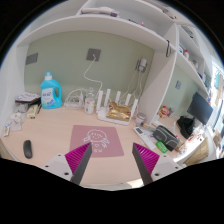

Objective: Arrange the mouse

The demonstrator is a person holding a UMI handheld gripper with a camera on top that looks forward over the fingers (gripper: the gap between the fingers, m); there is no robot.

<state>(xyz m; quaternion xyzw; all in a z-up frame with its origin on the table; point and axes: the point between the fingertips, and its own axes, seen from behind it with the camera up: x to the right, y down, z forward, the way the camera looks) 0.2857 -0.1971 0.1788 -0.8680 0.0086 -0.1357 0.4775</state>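
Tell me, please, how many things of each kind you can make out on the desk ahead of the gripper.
Blue detergent bottle: 1
White router: 1
Pink mouse mat: 1
Black mouse: 1
Total: 4
The small clutter by the monitor is too small to count. The gripper is open and holds nothing.

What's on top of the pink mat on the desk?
The pink mouse mat lies just ahead of the open gripper. Only a faint printed pattern shows on it; no mouse sits there. The fingers hide its near edge.
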